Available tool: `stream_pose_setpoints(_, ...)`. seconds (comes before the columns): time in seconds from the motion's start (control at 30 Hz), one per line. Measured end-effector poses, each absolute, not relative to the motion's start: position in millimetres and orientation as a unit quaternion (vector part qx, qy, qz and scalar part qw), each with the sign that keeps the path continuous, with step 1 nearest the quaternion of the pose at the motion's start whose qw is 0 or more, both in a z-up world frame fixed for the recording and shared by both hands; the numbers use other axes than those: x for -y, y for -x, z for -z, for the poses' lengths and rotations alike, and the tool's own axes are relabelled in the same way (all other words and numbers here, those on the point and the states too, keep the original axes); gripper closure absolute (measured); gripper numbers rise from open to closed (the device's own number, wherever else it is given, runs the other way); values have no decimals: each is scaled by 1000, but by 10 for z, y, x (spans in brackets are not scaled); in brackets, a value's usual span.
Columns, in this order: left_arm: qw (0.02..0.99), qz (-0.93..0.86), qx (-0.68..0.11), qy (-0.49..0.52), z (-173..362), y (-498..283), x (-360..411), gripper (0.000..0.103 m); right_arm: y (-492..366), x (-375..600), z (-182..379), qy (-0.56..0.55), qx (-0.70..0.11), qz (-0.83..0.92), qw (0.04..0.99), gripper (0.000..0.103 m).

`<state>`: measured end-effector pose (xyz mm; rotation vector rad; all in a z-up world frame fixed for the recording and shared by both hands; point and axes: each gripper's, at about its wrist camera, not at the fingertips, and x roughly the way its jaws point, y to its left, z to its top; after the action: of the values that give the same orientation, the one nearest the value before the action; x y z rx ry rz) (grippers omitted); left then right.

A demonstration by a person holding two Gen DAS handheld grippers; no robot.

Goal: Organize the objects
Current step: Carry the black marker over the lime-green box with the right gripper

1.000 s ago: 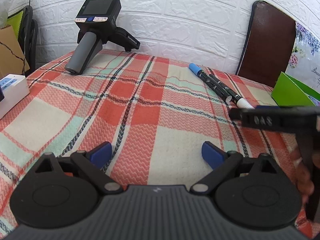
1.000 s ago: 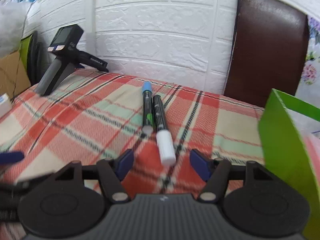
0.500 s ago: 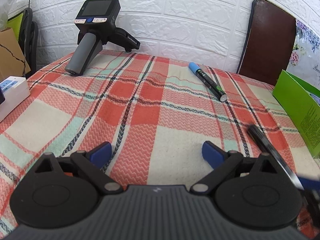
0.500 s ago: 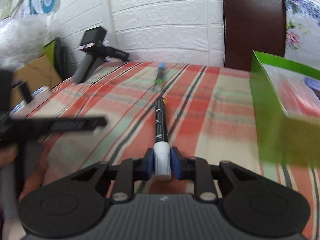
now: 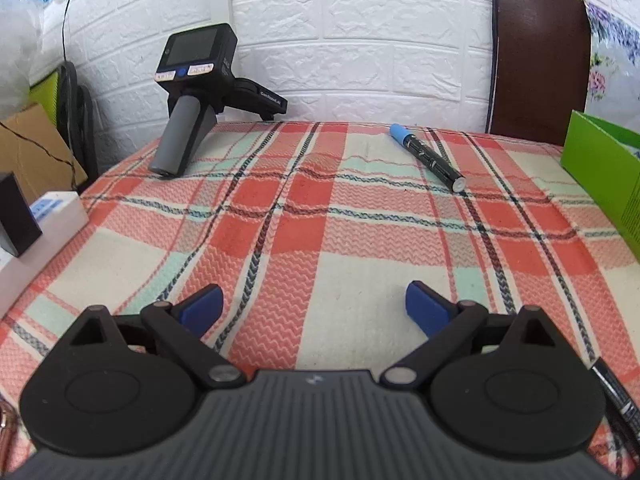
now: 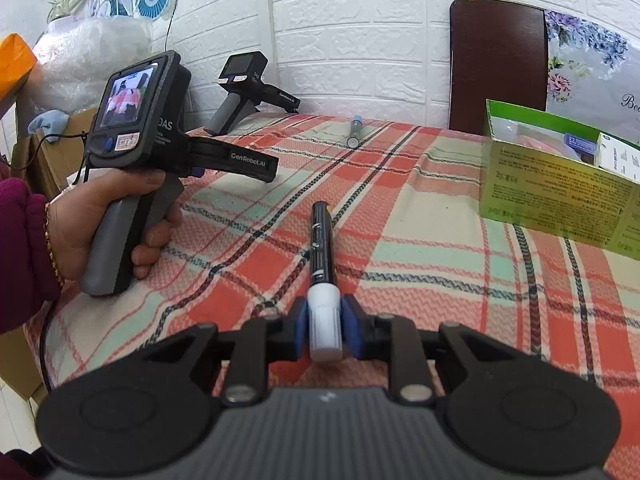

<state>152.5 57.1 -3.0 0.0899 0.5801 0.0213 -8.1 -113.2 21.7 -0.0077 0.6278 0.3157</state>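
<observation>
A plaid tablecloth is spread over the table, with a green box set at its right side. The left gripper is held released above the cloth, with nothing between its blue pads. The white-capped marker is clenched at its cap by the right gripper, clear of the cloth. A blue-capped marker is left lying near the far edge.
</observation>
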Motion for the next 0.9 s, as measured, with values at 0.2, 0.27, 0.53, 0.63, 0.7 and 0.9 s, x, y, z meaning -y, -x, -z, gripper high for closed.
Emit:
stream_pose_setpoints(0.2, 944, -28, -328, 6, -88, -1219, -625, 10, 143, 1330, -186, -45, -310, -169, 934, 83)
stream_pose_setpoints(0.27, 936, -13, -351, 17, -188, -1053, -563, 23, 137, 1352, -182, -59, -311, -172, 933, 83)
stream_pose_setpoints(0.53, 851, 156, -478, 151, -269, -915, -121, 28, 107, 1486, -161, -118, -313, -188, 923, 83)
stream_pose_setpoints(0.63, 864, 164, -464, 101, -234, -894, 187, 25, 101, 1598, -147, -159, -314, -198, 915, 83)
stream_pose_setpoints(0.7, 873, 166, -453, 73, -226, -888, 341, 57, 103, 1693, -129, -196, -315, -204, 906, 83)
stream_pose_setpoints(0.9, 877, 202, -431, 56, -440, -987, 613, 79, 86, 1921, -204, -243, -297, -187, 904, 83)
